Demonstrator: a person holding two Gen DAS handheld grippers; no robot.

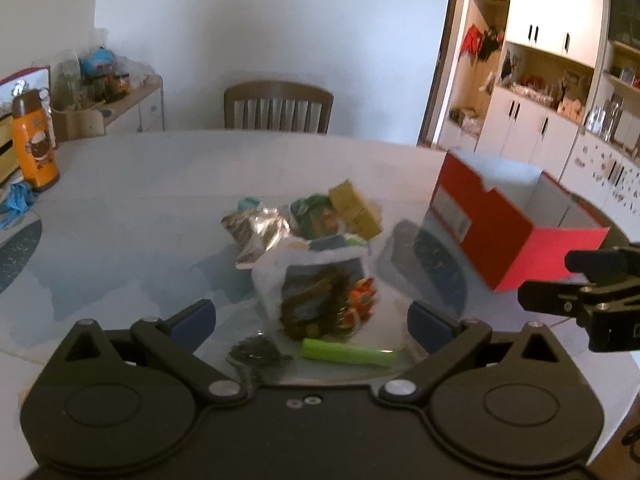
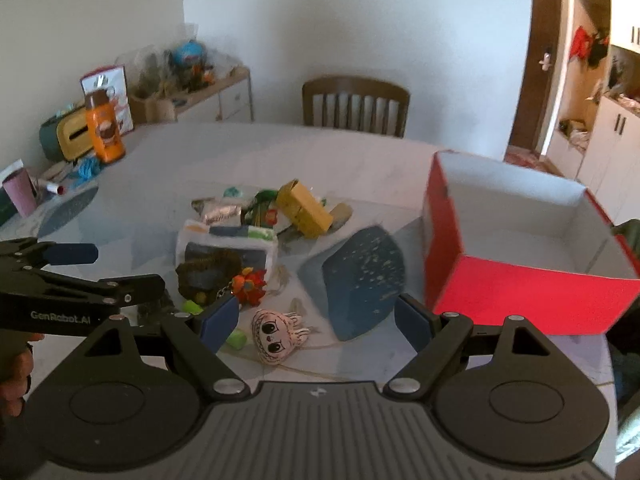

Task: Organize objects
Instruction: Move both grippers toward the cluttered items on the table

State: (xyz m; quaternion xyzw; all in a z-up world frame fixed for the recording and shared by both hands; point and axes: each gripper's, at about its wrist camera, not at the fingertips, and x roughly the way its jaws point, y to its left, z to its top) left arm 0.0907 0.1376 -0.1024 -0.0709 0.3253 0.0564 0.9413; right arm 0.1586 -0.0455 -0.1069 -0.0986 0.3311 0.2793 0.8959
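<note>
The right gripper [image 2: 316, 320] has its fingers spread wide and empty; the flat pale cartoon-face charm [image 2: 276, 336] lies on the table between them. At 2 o'clock stands the open red cardboard box [image 2: 520, 288]. The left gripper [image 1: 312, 316], also spread and empty, faces the white plastic snack bag [image 1: 316, 280] at 12 o'clock.

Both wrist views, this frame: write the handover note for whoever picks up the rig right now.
Left tongs: open, empty, hovering over the pile's near edge.
Right tongs: open, empty, above the cartoon-face charm.
Red box: open and empty, on the table to the right.
Pile at centre: yellow carton, foil packet, white pouch, green stick.
Done: nothing boxed.
Left: probably move every loose item into the box.
</note>
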